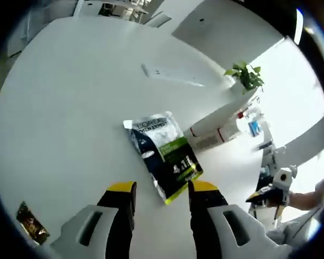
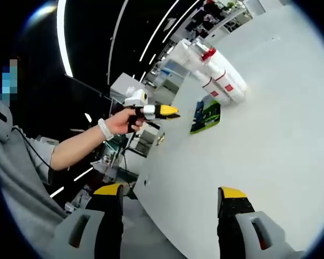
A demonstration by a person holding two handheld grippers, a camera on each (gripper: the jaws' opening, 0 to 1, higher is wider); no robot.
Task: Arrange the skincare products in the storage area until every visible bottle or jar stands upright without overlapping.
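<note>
A silver, blue and green skincare pouch (image 1: 163, 156) lies flat on the white table (image 1: 70, 118). Its near end reaches in between the yellow tips of my left gripper (image 1: 163, 189), which is open just above it. Beyond the pouch, white bottles with red bands (image 1: 216, 129) lie on their sides, close together. In the right gripper view the same bottles (image 2: 218, 75) and pouch (image 2: 206, 116) sit far off. My right gripper (image 2: 171, 191) is open near the table edge with nothing between its jaws. A hand holds the left gripper (image 2: 170, 111) over the table edge.
A small brown and gold packet (image 1: 31, 224) lies near the left jaw. A white power strip (image 1: 167, 74) and a potted plant (image 1: 245, 75) stand farther back. The right gripper (image 1: 272, 191) shows at the table's right side. A person's arm (image 2: 75, 145) reaches in from the left.
</note>
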